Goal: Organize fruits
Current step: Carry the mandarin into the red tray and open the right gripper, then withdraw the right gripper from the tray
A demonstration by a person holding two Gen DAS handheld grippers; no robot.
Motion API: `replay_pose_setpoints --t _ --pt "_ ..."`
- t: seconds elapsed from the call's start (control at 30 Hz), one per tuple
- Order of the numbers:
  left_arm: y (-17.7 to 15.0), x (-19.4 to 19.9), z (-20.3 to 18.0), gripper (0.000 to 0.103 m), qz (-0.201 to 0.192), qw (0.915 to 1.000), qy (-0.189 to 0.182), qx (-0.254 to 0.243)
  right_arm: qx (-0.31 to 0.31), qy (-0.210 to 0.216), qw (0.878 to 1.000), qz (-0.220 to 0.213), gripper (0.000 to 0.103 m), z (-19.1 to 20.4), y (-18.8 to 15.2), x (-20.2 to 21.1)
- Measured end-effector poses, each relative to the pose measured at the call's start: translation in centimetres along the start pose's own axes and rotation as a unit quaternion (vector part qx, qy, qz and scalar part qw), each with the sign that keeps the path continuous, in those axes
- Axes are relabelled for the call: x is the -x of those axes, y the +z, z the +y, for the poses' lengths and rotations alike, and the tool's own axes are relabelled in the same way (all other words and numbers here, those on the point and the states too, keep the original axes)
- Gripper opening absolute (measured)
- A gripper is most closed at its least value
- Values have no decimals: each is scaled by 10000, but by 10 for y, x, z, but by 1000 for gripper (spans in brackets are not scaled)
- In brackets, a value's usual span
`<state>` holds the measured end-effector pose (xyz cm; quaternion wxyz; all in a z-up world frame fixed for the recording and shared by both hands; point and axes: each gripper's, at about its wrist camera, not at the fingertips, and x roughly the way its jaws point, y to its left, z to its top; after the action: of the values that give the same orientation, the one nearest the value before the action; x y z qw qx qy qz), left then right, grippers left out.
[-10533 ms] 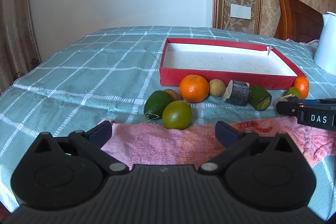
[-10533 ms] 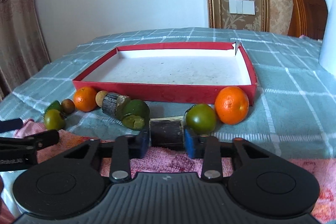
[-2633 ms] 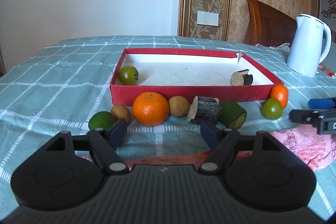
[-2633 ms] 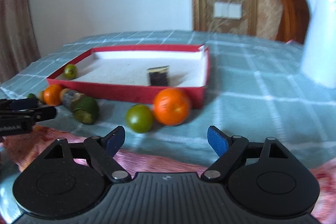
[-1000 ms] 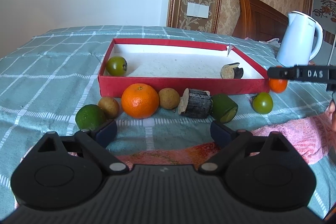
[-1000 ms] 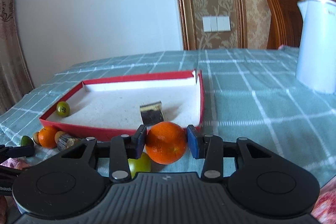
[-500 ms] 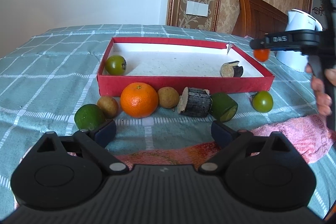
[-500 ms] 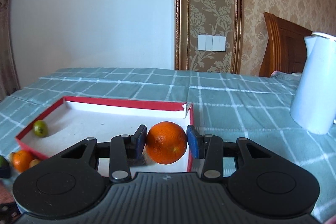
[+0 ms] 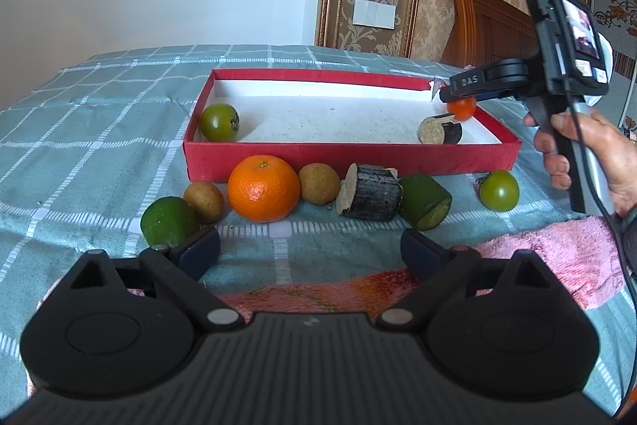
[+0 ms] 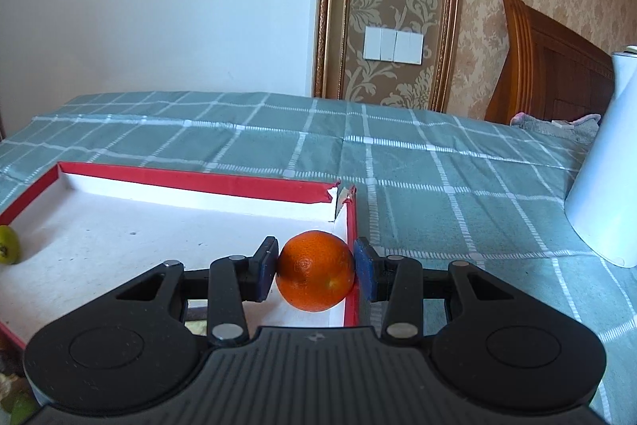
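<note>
My right gripper [image 10: 315,269] is shut on a small orange [image 10: 315,270] and holds it over the far right corner of the red tray [image 10: 207,182]; it also shows in the left wrist view [image 9: 462,102]. The red tray [image 9: 342,156] holds a green fruit [image 9: 219,122] at left and a dark cut piece [image 9: 440,131] at right. My left gripper [image 9: 310,251] is open and empty above the pink towel [image 9: 549,261]. In front of the tray lie a big orange [image 9: 263,188], a lime [image 9: 169,221], two brown fruits [image 9: 204,201], a dark log piece [image 9: 372,190], a green cut piece [image 9: 425,196] and a green tomato-like fruit [image 9: 499,190].
A white kettle [image 10: 609,186] stands on the checked green cloth [image 10: 398,154] to the right of the tray. A wooden headboard [image 10: 549,66] is behind it. The person's hand [image 9: 577,154] holds the right gripper's handle.
My right gripper has carried the small orange forward and lower, over the tray's far right corner. My left gripper has stayed open in place.
</note>
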<state>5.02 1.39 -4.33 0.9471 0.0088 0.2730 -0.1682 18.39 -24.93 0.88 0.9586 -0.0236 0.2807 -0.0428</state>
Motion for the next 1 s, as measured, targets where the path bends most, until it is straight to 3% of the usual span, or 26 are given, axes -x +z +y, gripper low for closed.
replay_pose_setpoints --t 0.53,0.77,0.83,0.9,1.0 --pt "-1 1 0 97 -12 10000 22 18 351 -214 9991 -112 41 10 -3 -9" --pt "-1 1 0 97 -13 10000 17 27 393 -100 9991 -149 41 11 -8 -1" --pt "-1 1 0 97 -11 10000 13 29 314 -74 9993 -161 45 8 -9 4" --pt "-1 1 0 97 -10 10000 13 31 194 -70 9996 -191 58 3 -10 12" --pt "-1 1 0 97 -9 10000 9 32 -14 -40 9996 -275 59 -7 -14 30"
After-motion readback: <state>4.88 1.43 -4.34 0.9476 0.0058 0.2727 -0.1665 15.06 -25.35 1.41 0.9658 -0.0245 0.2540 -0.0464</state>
